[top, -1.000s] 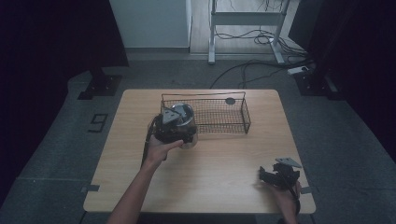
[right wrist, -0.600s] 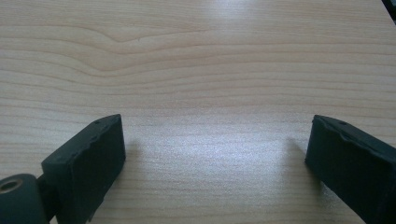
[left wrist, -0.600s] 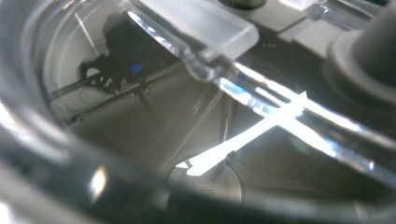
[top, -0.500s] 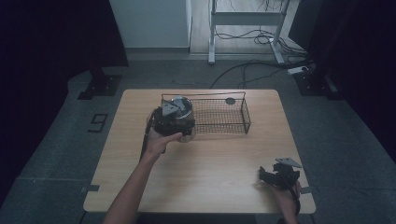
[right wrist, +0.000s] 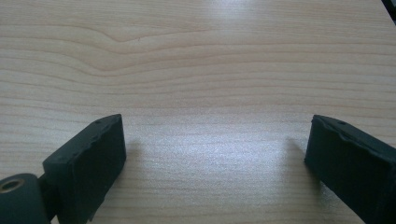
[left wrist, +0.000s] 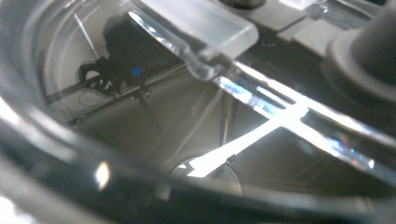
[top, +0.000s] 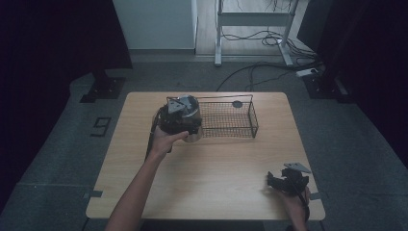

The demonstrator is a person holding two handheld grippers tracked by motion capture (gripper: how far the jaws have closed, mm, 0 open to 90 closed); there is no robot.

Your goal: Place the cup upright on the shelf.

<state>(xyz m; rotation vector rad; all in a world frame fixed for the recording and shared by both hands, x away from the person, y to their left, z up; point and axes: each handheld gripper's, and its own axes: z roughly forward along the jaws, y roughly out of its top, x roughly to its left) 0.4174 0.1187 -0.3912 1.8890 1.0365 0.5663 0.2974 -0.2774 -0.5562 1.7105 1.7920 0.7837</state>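
A black wire basket (top: 240,126) stands on the far half of the wooden table (top: 207,173). A small dark round thing (top: 236,104) lies in the basket's far right part. My left gripper (top: 182,121), held in a hand, is at the basket's left end, shut on a clear glass container (top: 194,134). In the left gripper view the container's curved clear wall (left wrist: 140,116) sits right against the lens. My right gripper (top: 274,181) rests at the table's near right corner. Its jaws (right wrist: 210,154) stand wide open over bare wood.
The table is ringed by grey floor, with dark curtains left and right. A metal frame (top: 250,19) and cables (top: 260,72) lie on the floor beyond the far edge. A black stand foot (top: 103,89) sits by the far left corner.
My left gripper has carried the clear container away from the person, up to the basket's left end. The right gripper has stayed put.
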